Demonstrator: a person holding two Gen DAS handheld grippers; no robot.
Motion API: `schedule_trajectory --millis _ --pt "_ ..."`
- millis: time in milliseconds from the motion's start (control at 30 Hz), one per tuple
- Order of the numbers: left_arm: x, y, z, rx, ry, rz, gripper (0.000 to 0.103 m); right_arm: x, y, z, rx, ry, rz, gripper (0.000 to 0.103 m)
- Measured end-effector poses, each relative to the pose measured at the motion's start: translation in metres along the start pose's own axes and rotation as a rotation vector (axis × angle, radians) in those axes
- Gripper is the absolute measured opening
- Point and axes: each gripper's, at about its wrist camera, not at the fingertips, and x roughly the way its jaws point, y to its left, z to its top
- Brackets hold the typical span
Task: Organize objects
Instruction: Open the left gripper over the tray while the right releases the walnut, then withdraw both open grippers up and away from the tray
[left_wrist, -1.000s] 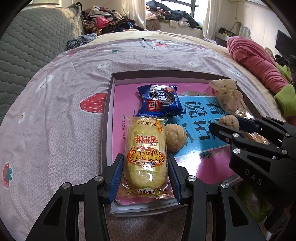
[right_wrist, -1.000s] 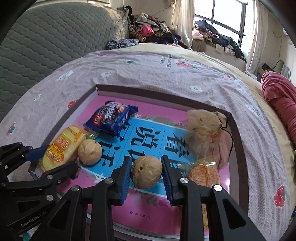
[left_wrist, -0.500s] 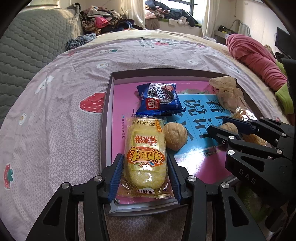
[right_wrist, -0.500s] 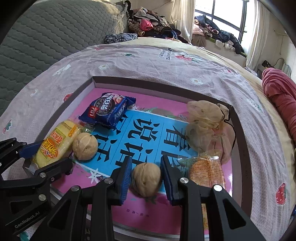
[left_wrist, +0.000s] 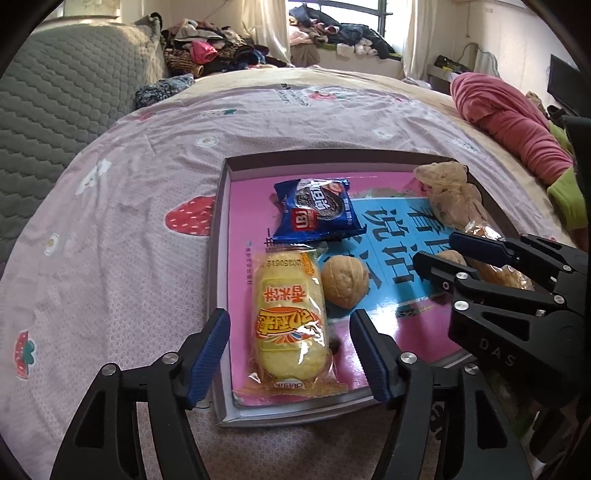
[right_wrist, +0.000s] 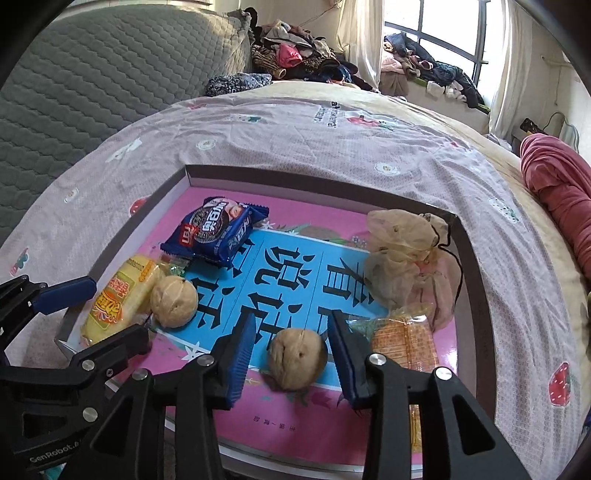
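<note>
Lay on the bedspread (left_wrist: 110, 236): shallow tray (left_wrist: 218, 236), walled on all sides. Already inside it: mesh pouch (right_wrist: 406, 254), blue biscuit pack (right_wrist: 214, 229), yellow cake pack (left_wrist: 288, 317), orange cracker pack (right_wrist: 402, 339), two walnuts. Judged nearly complete; nothing left outside in view.

Left gripper (left_wrist: 290, 354): jaws opening, astride the yellow cake pack, pads clear of it. Right gripper (right_wrist: 291, 356): jaws opening, near walnut (right_wrist: 295, 363) between them, untouched. Second walnut (right_wrist: 173, 302) beside the cake pack.

Withdrawal room: ample above; near tray wall close under both grippers.
</note>
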Motion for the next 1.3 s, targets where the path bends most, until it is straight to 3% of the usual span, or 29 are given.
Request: schedule_trajectory --millis 233,433,800,1300 --pt "-0.007 -0.001 0.002 0.005 -0.012 -0.003 0.075 -0.005 -0.001 0.003 0.007 -0.015 -0.001 0.050" --pt "-0.014 -0.003 0.004 0.025 -0.031 0.046 0.080 -0.016 -0.008 0.005 0.035 -0.042 0.001 0.056" --pt "-0.019 0.000 0.007 0.008 -0.042 0.061 0.089 -0.028 -0.015 0.009 0.054 -0.074 0.000 0.061" --pt "-0.033 -0.001 0.009 0.002 -0.081 0.050 0.091 -0.061 -0.020 0.014 0.069 -0.150 -0.013 0.069"
